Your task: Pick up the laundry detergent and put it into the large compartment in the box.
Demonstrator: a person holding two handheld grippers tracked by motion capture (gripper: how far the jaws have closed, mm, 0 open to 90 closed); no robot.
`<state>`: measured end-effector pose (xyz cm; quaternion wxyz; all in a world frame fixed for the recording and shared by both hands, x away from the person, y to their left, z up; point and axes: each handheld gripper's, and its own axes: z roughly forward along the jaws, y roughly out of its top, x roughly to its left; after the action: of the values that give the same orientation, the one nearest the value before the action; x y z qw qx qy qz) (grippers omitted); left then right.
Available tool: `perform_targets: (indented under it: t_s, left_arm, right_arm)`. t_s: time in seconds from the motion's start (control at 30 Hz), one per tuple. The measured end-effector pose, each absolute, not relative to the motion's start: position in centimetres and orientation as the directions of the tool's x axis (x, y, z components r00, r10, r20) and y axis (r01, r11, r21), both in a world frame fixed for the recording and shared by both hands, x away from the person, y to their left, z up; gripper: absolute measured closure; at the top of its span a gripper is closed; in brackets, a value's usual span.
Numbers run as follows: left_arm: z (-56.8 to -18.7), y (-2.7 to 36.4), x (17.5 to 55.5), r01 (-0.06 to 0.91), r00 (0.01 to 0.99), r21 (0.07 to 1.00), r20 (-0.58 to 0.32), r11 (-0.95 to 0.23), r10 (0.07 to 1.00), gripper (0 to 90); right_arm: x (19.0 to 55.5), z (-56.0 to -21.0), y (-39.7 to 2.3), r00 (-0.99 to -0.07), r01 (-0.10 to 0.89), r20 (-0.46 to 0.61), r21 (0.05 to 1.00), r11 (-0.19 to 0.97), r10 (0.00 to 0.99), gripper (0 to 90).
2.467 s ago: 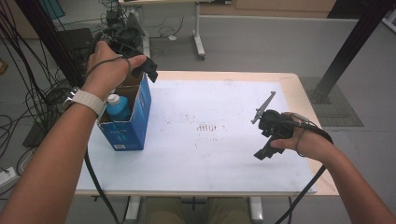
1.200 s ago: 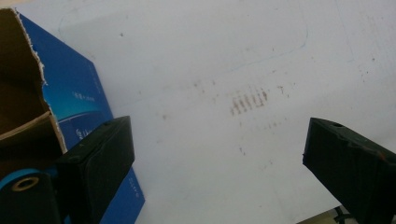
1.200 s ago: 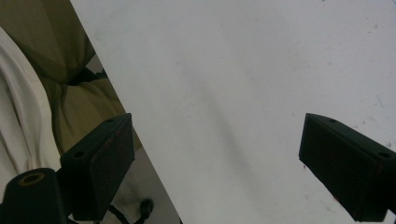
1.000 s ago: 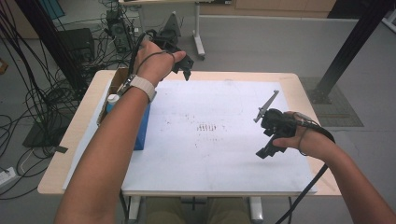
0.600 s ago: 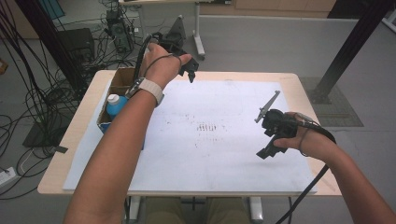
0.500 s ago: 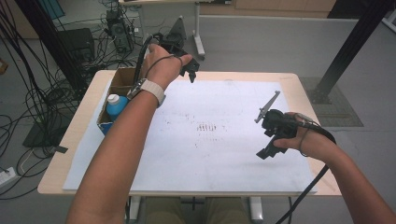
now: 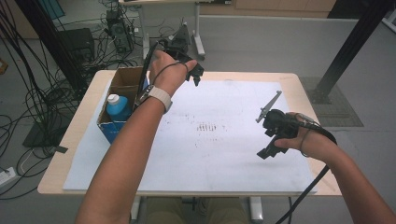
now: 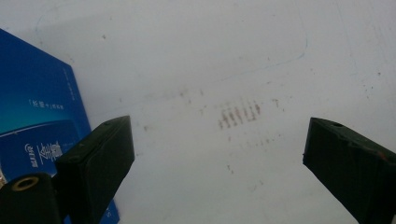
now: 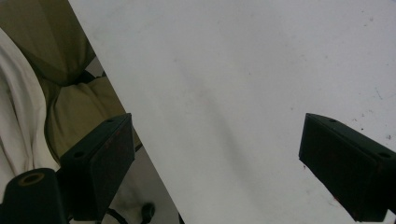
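My left gripper [image 7: 195, 74] is raised over the far edge of the table, just right of a blue cardboard box [image 7: 122, 105]. In the left gripper view its jaws stand wide apart with nothing between them, and the blue box [image 8: 37, 126] side fills the left. A blue bottle with a white cap [image 7: 116, 106] stands inside the box. My right gripper [image 7: 267, 151] hovers over the right part of the white sheet [image 7: 219, 140], jaws wide apart and empty in the right gripper view.
The white sheet covers most of the wooden table [image 7: 74, 140] and has a faint smudged mark [image 7: 208, 127] near its middle. Cables and equipment [image 7: 116, 28] lie on the floor beyond the far edge. The person's lap [image 9: 51, 84] lies past the table's near edge.
My left gripper has lifted away from the box on the left and swung right and farther back, to above the table's far edge. The right gripper has stayed put.
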<state>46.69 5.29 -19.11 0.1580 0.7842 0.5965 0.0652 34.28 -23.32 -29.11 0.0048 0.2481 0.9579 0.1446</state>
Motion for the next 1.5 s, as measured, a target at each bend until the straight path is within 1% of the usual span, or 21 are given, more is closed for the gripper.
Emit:
perform_targets:
  t_s: [0.23, 0.43, 0.5, 0.53, 0.67, 1.5]
  left_arm:
    - [-19.3, 5.2, 46.5, 0.916, 0.265, 0.334, -0.085, -0.223, 0.960, 9.7]
    - [-19.5, 5.3, 46.5, 0.916, 0.263, 0.339, -0.103, -0.215, 0.959, 10.7]
    - [-19.9, 5.4, 46.5, 0.922, 0.256, 0.333, -0.137, -0.199, 0.957, 10.7]
    - [-20.3, 5.5, 46.5, 0.923, 0.255, 0.329, -0.140, -0.198, 0.957, 10.7]
    - [-21.1, 5.7, 46.5, 0.924, 0.252, 0.327, -0.127, -0.200, 0.959, 10.8]
    - [-20.9, 5.7, 46.4, 0.920, 0.258, 0.337, -0.131, -0.202, 0.957, 10.8]
  right_arm:
    - [34.2, -29.2, -23.4, -0.874, 0.479, 0.063, 0.280, 0.832, 0.483, 10.5]
    - [34.3, -29.2, -23.3, -0.876, 0.475, 0.064, 0.282, 0.834, 0.477, 10.5]
    - [34.3, -29.3, -23.2, -0.876, 0.476, 0.064, 0.282, 0.833, 0.478, 10.5]
    - [34.3, -29.3, -23.2, -0.877, 0.473, 0.064, 0.283, 0.834, 0.476, 10.4]
    - [34.2, -29.5, -23.2, -0.876, 0.476, 0.072, 0.279, 0.834, 0.476, 10.4]
    - [34.1, -29.6, -23.6, -0.874, 0.480, 0.070, 0.284, 0.830, 0.481, 10.5]
